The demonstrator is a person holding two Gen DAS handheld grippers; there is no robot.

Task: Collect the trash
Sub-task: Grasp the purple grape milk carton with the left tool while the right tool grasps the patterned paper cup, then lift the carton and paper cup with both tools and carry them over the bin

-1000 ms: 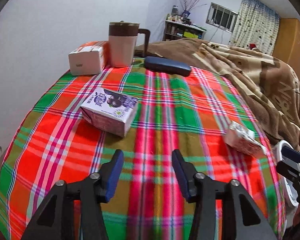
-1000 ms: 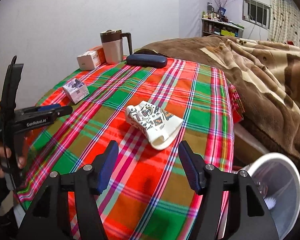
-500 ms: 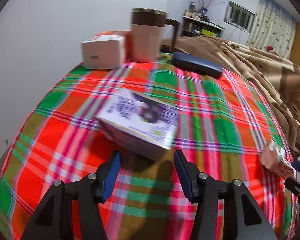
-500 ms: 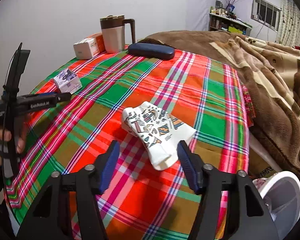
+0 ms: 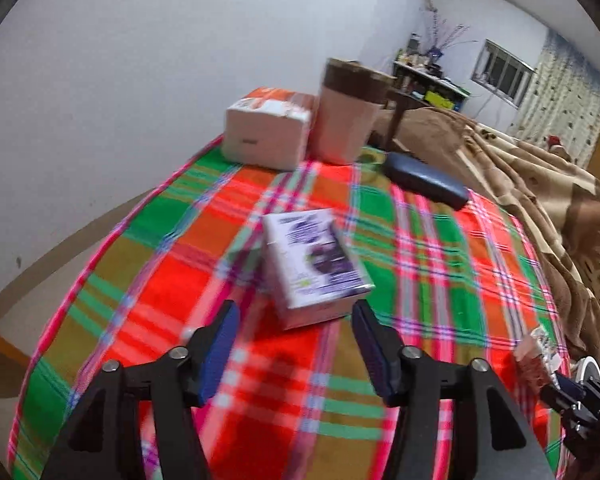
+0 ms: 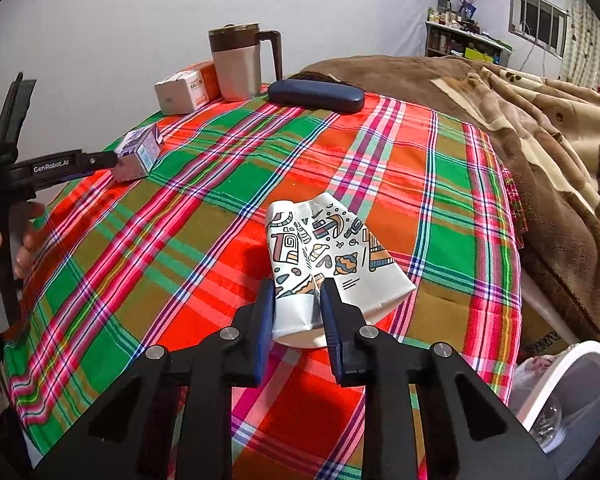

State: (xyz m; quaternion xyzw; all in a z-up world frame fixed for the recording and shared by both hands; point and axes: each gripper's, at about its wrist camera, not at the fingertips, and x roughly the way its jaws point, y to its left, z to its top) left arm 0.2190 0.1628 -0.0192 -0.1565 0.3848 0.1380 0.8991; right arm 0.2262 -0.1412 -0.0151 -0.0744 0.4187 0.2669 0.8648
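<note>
A small purple-and-white carton (image 5: 314,266) lies on the plaid tablecloth (image 5: 172,280). My left gripper (image 5: 294,340) is open, its fingertips on either side of the carton's near end. The carton also shows in the right wrist view (image 6: 138,154). A crushed white paper cup with coloured doodles (image 6: 324,264) lies on the cloth. My right gripper (image 6: 296,312) has closed its fingers on the cup's near rim. A white trash bin with a clear liner (image 6: 568,396) stands below the table's right edge.
At the far edge stand a white-and-orange box (image 6: 184,90), a beige mug with brown lid and handle (image 6: 238,64) and a dark blue glasses case (image 6: 316,96). A brown patterned blanket (image 6: 548,128) covers the bed to the right.
My left gripper moved forward to the carton, which now sits between its fingertips. My right gripper advanced and closed on the paper cup's rim.
</note>
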